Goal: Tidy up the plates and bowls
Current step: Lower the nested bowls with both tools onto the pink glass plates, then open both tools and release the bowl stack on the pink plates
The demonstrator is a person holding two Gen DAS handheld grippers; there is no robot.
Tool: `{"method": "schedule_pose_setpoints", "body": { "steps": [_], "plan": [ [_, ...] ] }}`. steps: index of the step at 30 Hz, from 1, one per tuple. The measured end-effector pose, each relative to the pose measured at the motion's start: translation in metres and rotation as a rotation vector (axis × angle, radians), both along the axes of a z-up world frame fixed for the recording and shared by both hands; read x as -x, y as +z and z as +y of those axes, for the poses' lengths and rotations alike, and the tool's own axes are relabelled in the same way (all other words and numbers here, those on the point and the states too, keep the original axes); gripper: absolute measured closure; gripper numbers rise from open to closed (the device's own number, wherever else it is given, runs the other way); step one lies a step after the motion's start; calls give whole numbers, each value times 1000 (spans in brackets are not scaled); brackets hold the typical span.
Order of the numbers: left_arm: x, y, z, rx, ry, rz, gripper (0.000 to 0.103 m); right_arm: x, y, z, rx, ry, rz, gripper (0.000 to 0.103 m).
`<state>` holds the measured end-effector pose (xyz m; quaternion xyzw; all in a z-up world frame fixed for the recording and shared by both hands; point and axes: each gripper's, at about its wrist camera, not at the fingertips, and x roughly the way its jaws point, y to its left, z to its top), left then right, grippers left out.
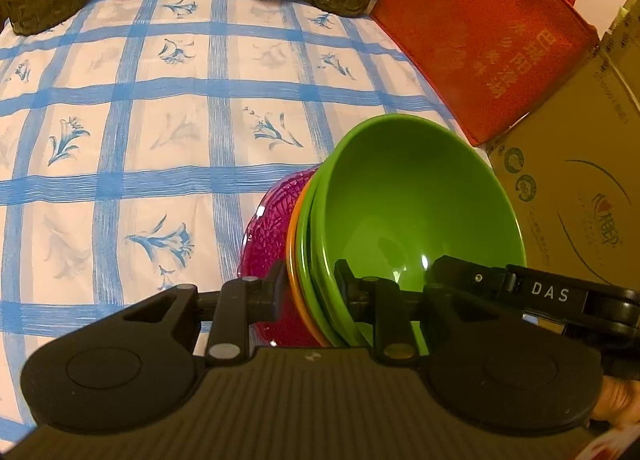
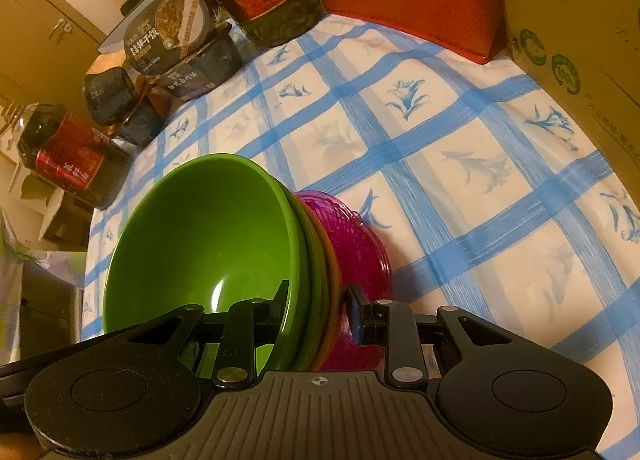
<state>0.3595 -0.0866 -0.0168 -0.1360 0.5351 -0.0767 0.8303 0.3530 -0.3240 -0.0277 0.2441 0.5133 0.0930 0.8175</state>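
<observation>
Both black two-finger grippers point steeply downward, the left gripper and the right gripper each clamped across the same stacked rims

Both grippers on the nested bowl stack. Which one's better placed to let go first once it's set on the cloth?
Likely the right gripper. Both pinch the rim of the stack, green bowl on top, magenta dish beneath. The cardboard box and red bag crowd the right side, so it should clear first.
</observation>
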Motion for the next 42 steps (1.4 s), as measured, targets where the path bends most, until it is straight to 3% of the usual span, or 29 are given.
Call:
{"method": "schedule_pose_setpoints", "body": {
  "steps": [21, 24, 27, 29, 35, 42],
  "plan": [
    [-6, -10, 1, 5, -2, -8, 80, -6, -12, 1, -6, -1, 11, 74],
    [-6, -10, 1, 11, -5, -7, 80, -6, -12, 0, -28, -1, 11, 69],
    [-5, -10, 3, 22, -6, -13, 78, -4, -9, 1, -34, -2, -2, 47],
    [-4, -8, 4, 26, -4, -18, 70, -1, -5, 2, -16, -2, -21, 37],
    [6, 4, 3, 12, -12, -60, 45, 9, 6, 3, -28, 13, -75, 35],
    [25, 19, 8, 0, -7, -107, 30, 28, 20, 4, -16, 28, -129, 35]
  ]
}}
